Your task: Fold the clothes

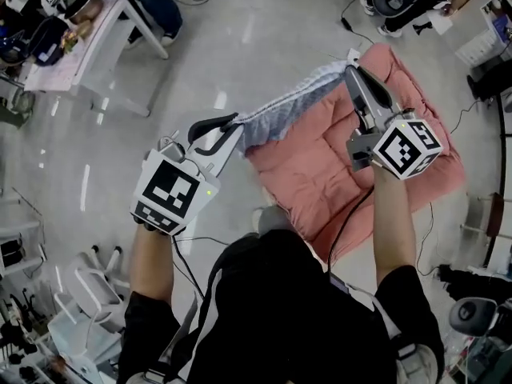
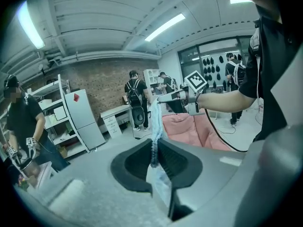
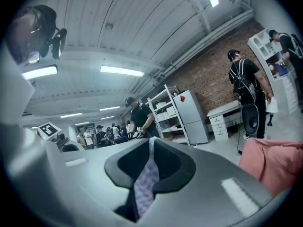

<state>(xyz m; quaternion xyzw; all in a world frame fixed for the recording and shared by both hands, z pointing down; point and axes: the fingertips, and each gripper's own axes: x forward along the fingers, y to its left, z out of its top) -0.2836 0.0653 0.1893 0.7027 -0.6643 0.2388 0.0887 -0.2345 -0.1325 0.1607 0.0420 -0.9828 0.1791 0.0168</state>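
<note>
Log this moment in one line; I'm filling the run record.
left gripper: shut on cloth | right gripper: shut on cloth | cloth: stretched between them | cushion: on floor

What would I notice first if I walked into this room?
A pale checked cloth is stretched out in the air. The left gripper pinches one end and the right gripper pinches the other. Right below it, a big pink cushion lies on the grey floor.

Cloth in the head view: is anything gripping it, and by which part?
Both claws hold the cloth. The left claw pinches one end and the right claw pinches the opposite end, so it hangs stretched between them.
</note>
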